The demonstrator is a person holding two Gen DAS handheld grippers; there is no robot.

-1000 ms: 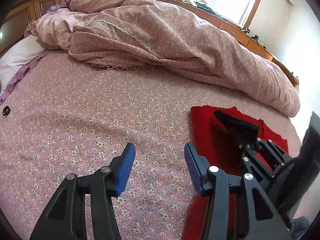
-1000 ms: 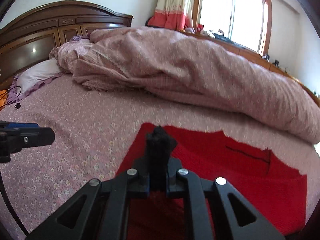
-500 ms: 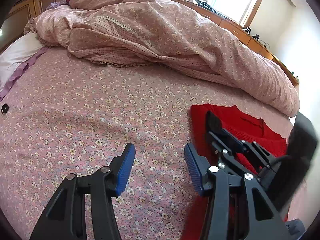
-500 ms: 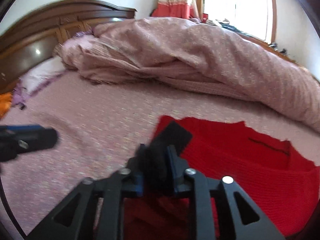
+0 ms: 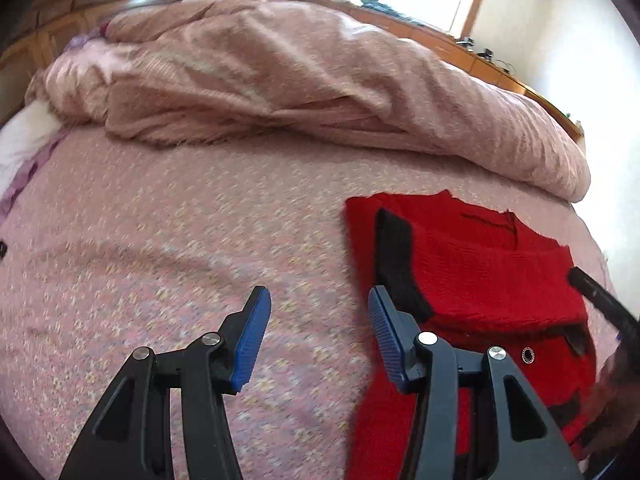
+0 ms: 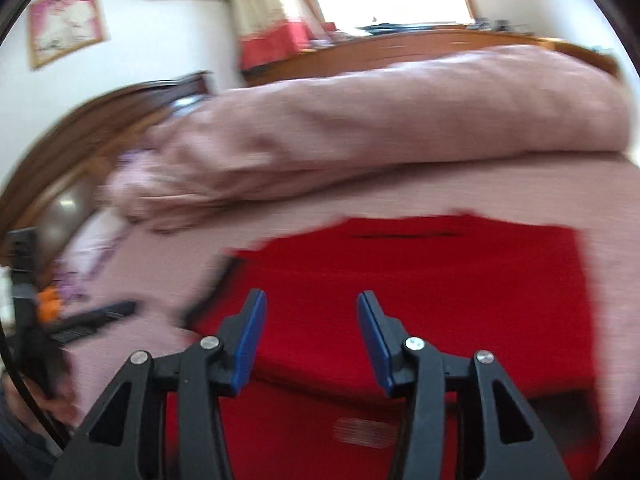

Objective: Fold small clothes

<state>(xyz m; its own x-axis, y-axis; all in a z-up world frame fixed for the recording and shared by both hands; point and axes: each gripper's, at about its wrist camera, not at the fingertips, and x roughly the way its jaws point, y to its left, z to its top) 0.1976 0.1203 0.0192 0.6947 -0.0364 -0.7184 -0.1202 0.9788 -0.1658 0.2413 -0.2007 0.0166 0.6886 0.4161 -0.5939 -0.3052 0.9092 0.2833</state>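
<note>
Your right hand-held gripper [image 6: 310, 334] has just been opening, releasing the black-trimmed flap; spread and empty, it is hovering over the red knitted garment [image 6: 420, 280] lying on the bed [image 5: 160, 240], nearer than your left hand-held gripper [image 5: 320, 336], also spread.

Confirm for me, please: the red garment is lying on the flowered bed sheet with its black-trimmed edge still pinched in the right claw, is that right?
Not quite. The red garment does lie on the flowered bed sheet, but the right claw is not pinching it. Its jaws have just been opening and now stand apart with nothing between them, as the right wrist view shows. The black-trimmed edge lies free on the garment in the left wrist view.
</note>
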